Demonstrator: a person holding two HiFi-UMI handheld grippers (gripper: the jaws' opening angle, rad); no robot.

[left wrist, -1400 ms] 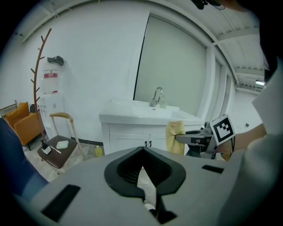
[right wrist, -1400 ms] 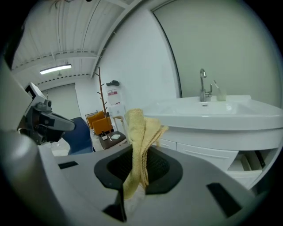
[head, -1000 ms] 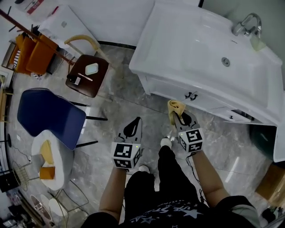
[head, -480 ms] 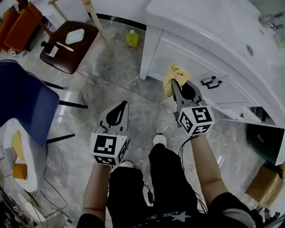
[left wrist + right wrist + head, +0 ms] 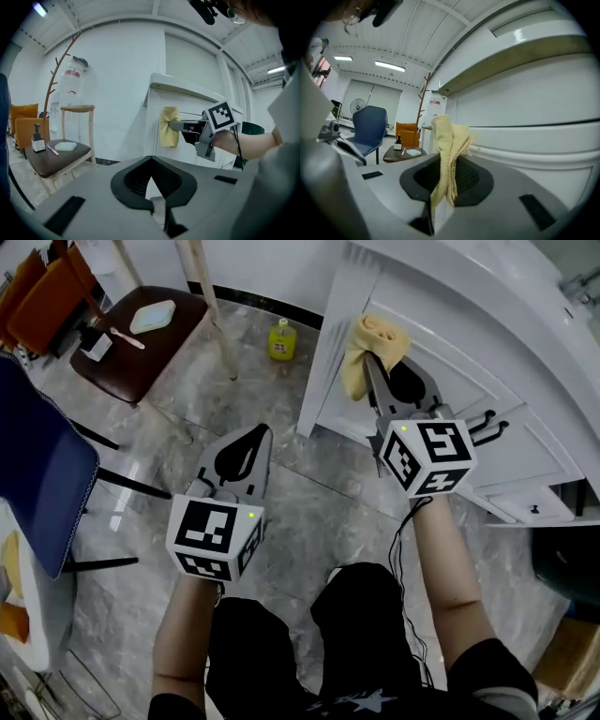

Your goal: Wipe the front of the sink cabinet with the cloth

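Right gripper (image 5: 374, 371) is clamping the yellow cloth (image 5: 366, 348), holding it against the sink cabinet front (image 5: 325, 367) near its corner post. Left gripper (image 5: 259, 441) is hovering above the floor (image 5: 309, 507), jaws together, nothing between them.

Head view looks steeply down, sink cabinet (image 5: 497, 362) at 1 o'clock. Left gripper view faces it from afar, right gripper view close up; all share the cloth (image 5: 446, 140).
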